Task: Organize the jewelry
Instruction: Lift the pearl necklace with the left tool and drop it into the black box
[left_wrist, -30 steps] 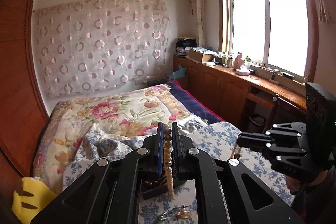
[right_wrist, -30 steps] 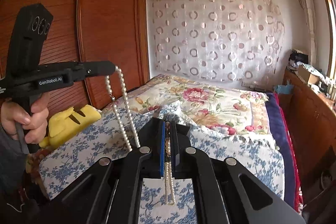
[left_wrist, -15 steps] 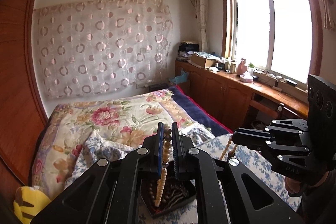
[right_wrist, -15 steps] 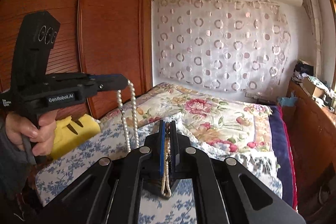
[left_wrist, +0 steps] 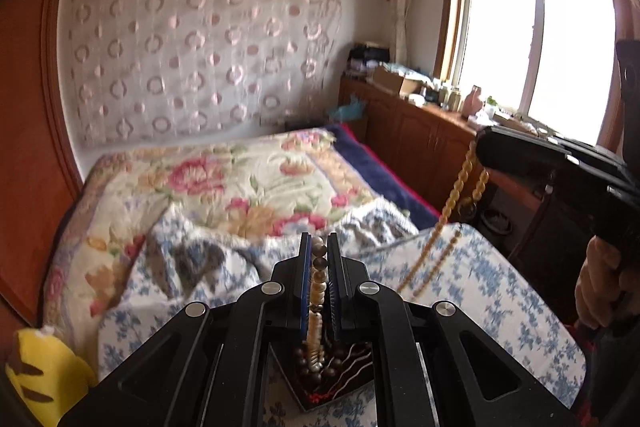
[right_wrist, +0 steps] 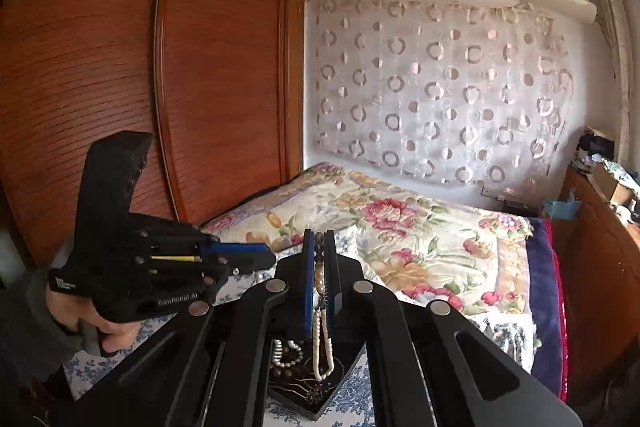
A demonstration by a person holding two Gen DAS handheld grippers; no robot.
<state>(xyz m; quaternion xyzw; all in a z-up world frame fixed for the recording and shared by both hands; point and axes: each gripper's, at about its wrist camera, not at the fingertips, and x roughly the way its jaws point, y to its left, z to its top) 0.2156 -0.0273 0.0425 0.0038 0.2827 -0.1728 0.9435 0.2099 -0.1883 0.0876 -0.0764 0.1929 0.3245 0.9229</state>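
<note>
Two hand-held tongs hover above a dark jewelry tray [left_wrist: 352, 383] lying on a blue-flowered bed cover [left_wrist: 480, 291]. The left tongs [left_wrist: 319, 267] are clamped on a pale bead necklace [left_wrist: 316, 323] that dangles into the tray. The right tongs [right_wrist: 319, 267] pinch a second bead strand [right_wrist: 322, 343], also drooping over the tray. Both strands look light, limp and tangle-prone, best gripped mid-strand.
</note>
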